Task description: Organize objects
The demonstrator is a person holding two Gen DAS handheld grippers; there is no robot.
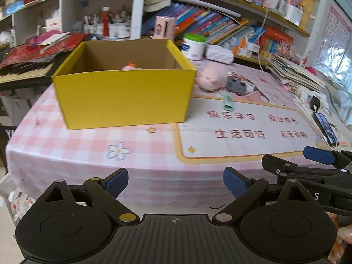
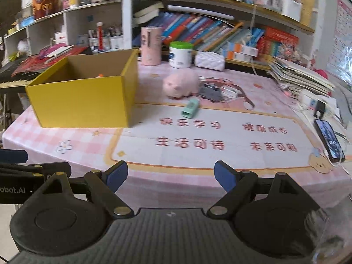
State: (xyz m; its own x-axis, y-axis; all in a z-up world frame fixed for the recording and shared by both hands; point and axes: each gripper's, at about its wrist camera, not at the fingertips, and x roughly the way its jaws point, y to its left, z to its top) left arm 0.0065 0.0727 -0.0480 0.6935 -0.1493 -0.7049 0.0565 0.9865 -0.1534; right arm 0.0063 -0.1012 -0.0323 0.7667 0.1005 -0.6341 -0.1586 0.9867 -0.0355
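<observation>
Your left gripper [image 1: 176,183] and right gripper [image 2: 170,176] hover with jaws released and empty, facing the open yellow cardboard box [image 2: 83,94] and the pink plush pig [image 2: 180,83] beside it on the bench [image 2: 220,136].

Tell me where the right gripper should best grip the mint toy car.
Probably across the mint car's narrow width at mid-body, coming down from above. It lies flat on the mat, long axis running diagonally, clear of the pig, and the open right gripper looks wide enough.
</observation>
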